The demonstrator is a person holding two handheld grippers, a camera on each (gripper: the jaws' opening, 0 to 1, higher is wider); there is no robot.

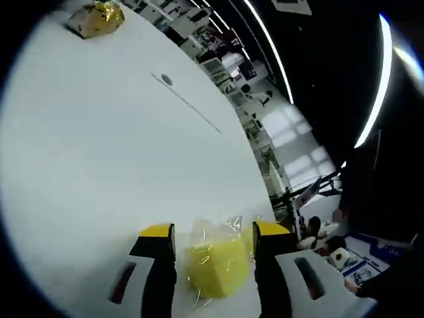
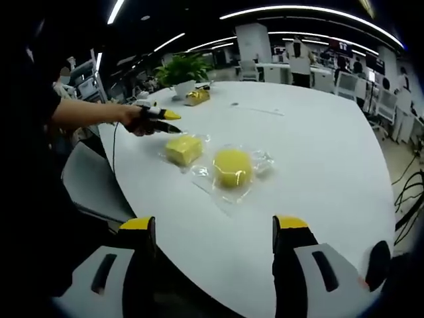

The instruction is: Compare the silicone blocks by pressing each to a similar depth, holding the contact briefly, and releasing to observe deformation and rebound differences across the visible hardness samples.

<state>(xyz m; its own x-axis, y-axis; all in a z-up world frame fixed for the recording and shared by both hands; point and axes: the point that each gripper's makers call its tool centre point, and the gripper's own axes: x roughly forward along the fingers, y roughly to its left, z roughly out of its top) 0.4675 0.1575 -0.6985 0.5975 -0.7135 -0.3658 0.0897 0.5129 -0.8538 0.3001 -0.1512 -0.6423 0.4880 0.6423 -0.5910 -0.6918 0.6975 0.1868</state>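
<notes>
Presently, two wrapped yellow samples are seen on the white table (image 2: 331, 159) in the right gripper view: a square block (image 2: 183, 149) and, just beside it, a round block (image 2: 232, 167), each in clear film; a gold packet (image 2: 197, 97) and a potted plant (image 2: 183, 69) are noted near the far edge. The left gripper (image 1: 214, 233) is seen in its own view with its jaws apart on either side of the square block (image 1: 218, 265), the block lying between the tips; whether the tips touch the film cannot be told. In the right gripper view the same tool (image 2: 162, 121) is seen held by a hand (image 2: 136, 120), close beside the square block. The right gripper (image 2: 215, 228) is held back near the table's edge, jaws wide apart, nothing between them, well short of the round block. The step in hand is judged to be the approach to the first press, on the square block; a slow, measured closing is called for next, then a brief hold and a release; the round block remains to be tested to a matching depth.
</notes>
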